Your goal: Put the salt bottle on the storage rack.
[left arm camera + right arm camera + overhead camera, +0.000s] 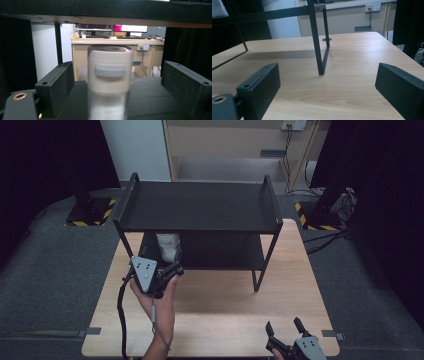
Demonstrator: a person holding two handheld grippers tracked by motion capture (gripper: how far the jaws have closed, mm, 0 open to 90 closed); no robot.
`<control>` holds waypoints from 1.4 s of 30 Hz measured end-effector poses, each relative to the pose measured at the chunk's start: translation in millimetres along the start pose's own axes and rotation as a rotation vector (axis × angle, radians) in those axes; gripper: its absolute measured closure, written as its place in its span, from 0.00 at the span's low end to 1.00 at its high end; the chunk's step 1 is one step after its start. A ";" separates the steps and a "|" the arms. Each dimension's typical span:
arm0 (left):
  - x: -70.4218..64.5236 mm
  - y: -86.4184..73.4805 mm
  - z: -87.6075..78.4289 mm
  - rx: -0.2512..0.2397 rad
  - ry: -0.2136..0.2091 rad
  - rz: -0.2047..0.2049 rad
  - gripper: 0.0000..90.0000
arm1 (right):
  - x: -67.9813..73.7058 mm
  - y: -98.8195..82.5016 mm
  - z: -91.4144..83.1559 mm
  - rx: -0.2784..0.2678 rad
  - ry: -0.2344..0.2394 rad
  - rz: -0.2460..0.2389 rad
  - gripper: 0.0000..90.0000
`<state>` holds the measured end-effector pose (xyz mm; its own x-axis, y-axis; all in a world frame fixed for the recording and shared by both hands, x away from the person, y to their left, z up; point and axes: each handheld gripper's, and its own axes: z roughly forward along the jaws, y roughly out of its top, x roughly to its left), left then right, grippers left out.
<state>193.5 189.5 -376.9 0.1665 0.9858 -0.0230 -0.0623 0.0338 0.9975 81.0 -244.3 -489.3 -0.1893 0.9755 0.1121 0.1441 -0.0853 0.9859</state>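
Observation:
A cream tumbler (168,245) with a grey tab on its lid stands upright on the lower shelf of a black two-tier rack (200,206), at its left end. My left gripper (176,268) is held at the shelf's front edge and points at it. In the left gripper view the tumbler (109,82) stands between the jaws of my left gripper (117,68), with a gap on each side, so the gripper is open and not pressing. My right gripper (284,325) rests open near the table's front right corner. Nothing lies between the jaws of the right gripper (327,82).
The rack stands on a light wooden table (225,310), and its front right leg (318,50) rises ahead of the right gripper. The rack's top shelf hangs low over the tumbler. Grey carpet surrounds the table, with black stands at both back corners.

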 end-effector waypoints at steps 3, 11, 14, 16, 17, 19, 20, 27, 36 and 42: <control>2.2 -4.3 -16.3 -0.018 -0.003 -0.012 0.10 | 1.8 -0.7 -0.3 -0.002 0.006 -0.003 0.07; 17.2 -19.7 -54.6 0.005 -0.031 -0.047 0.10 | 7.8 -1.0 -2.6 -0.004 0.021 -0.006 0.06; 19.2 -25.4 -63.3 0.027 -0.044 -0.042 0.10 | 9.2 -0.4 -2.5 -0.006 0.024 -0.010 0.06; 20.4 -30.3 -69.2 0.040 -0.055 -0.054 0.10 | 10.2 0.3 -2.7 -0.007 0.025 -0.012 0.06; 20.7 -32.9 -72.3 0.046 -0.060 -0.053 0.10 | 10.7 0.7 -2.7 -0.008 0.026 -0.012 0.06; 21.2 -39.3 -79.5 0.055 -0.067 -0.045 0.09 | 11.5 1.2 -3.1 -0.010 0.027 -0.014 0.06; 21.5 -41.8 -81.7 0.055 -0.067 -0.044 0.09 | 11.9 1.4 -3.4 -0.009 0.026 -0.015 0.06; 29.2 -62.7 -99.1 0.070 -0.075 -0.029 0.09 | 14.7 2.0 -4.8 -0.009 0.024 -0.015 0.06; 41.0 -90.0 -119.9 0.114 -0.077 -0.028 0.09 | 18.9 3.1 -3.9 -0.014 0.021 -0.016 0.06; 51.7 -94.5 -131.3 0.130 -0.050 -0.010 0.09 | 20.4 4.5 -2.8 -0.012 0.024 -0.020 0.06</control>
<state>78.8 258.9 -481.1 0.2151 0.9760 -0.0329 0.0672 0.0188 0.9976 75.1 -225.3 -482.2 -0.2150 0.9720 0.0953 0.1283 -0.0686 0.9894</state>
